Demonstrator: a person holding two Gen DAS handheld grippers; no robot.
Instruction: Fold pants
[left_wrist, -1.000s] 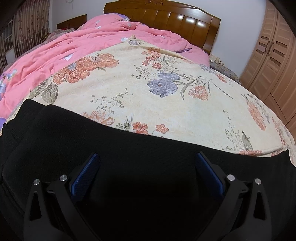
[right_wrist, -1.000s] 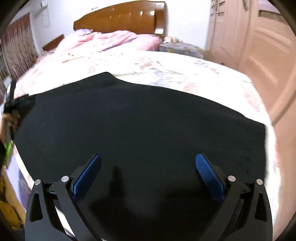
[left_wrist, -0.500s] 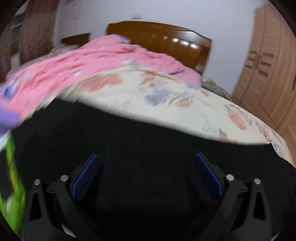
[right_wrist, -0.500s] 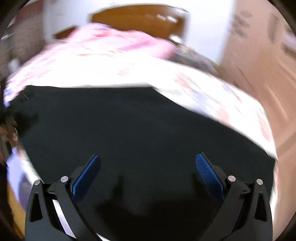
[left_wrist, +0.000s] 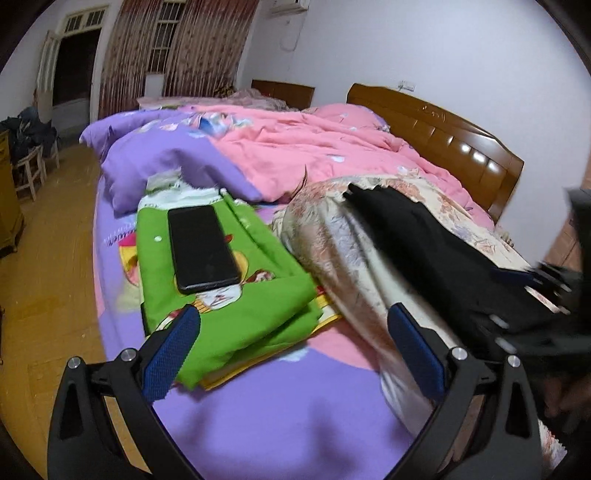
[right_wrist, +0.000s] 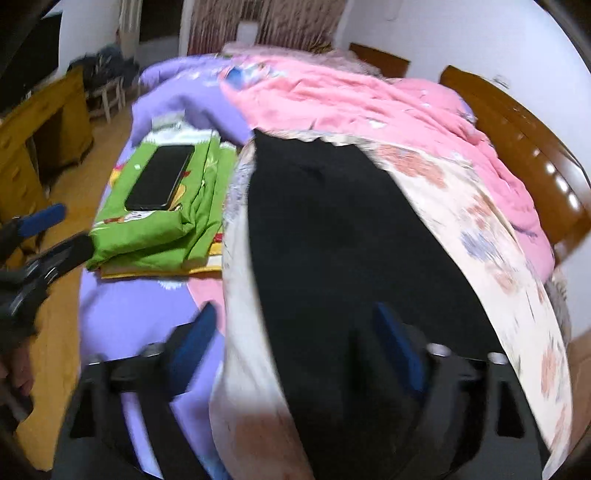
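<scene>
My right-wrist view is smeared with blur, so edges there are hard to read. The black pants (right_wrist: 343, 236) lie spread along the floral blanket (right_wrist: 491, 258) on the bed (left_wrist: 258, 417); their near end is cut off below the frame. My left gripper (left_wrist: 291, 354) hangs released above the purple sheet, grasping nothing. My right gripper (right_wrist: 295, 350) is also spread wide, over the pants' edge. A phone (left_wrist: 201, 247) rests on folded green cloth (left_wrist: 258, 306) beside the blanket.
</scene>
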